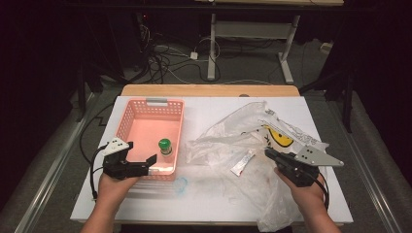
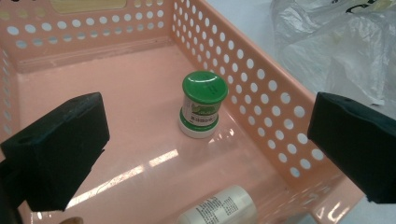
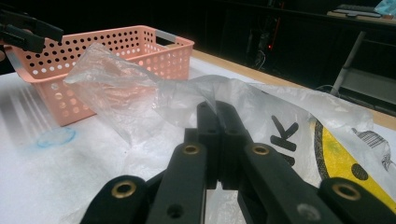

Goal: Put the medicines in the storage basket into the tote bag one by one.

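A pink perforated basket [image 1: 127,116] stands at the table's left. Upright on its floor is a small jar with a green lid [image 1: 165,145] [image 2: 203,103], and a white bottle [image 2: 219,209] lies near the basket's front wall. My left gripper [image 1: 138,154] [image 2: 205,154] hangs over the basket's near end, open wide, with nothing between its pads; the jar stands farther in. At the right, my right gripper [image 1: 268,153] [image 3: 217,109] is shut on a fold of the clear plastic bag [image 1: 233,133] [image 3: 121,88], which is pulled up at the tips.
The bag bears a yellow face print [image 1: 279,138] and spreads over the table's right half. A small sachet [image 1: 243,162] lies on it. A blue ring mark [image 1: 180,184] sits on the white tabletop [image 1: 145,204] in front of the basket. Desk legs and cables stand beyond the table.
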`<control>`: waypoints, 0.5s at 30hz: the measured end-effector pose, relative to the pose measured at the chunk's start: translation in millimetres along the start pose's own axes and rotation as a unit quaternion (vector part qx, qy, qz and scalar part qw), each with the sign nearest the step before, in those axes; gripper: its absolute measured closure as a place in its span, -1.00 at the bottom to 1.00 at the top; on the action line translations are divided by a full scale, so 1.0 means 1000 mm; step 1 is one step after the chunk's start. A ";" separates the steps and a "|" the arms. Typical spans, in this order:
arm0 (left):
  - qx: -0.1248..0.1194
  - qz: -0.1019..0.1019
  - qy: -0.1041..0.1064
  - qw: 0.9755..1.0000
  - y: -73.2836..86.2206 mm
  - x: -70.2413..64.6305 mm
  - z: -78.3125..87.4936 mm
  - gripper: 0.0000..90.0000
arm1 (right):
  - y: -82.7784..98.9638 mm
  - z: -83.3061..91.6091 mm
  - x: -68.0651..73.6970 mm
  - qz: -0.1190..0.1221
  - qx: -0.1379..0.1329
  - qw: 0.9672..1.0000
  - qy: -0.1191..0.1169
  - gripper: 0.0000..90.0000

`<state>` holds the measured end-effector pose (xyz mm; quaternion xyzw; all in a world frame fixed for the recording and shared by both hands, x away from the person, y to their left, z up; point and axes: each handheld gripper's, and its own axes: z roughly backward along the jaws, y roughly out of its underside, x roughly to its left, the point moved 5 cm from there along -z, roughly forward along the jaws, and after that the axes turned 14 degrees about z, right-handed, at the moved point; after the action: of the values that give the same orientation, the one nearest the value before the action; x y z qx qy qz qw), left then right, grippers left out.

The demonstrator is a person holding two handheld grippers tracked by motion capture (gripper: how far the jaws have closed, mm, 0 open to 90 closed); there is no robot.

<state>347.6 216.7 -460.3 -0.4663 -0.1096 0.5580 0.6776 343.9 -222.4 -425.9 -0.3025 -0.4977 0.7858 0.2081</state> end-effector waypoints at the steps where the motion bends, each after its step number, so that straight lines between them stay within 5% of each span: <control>1: -0.001 0.000 0.001 1.000 0.000 0.000 0.000 -1.00 | 0.000 0.000 0.000 0.001 0.000 1.000 0.000 1.00; 15: -0.001 -0.011 0.017 1.000 -0.022 -0.021 -0.006 -1.00 | -0.001 0.000 0.000 0.002 -0.001 1.000 0.001 1.00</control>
<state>359.1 197.3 -439.0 -0.4752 -0.1036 0.5420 0.6854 343.9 -222.3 -424.4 -0.3046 -0.4976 0.7854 0.2067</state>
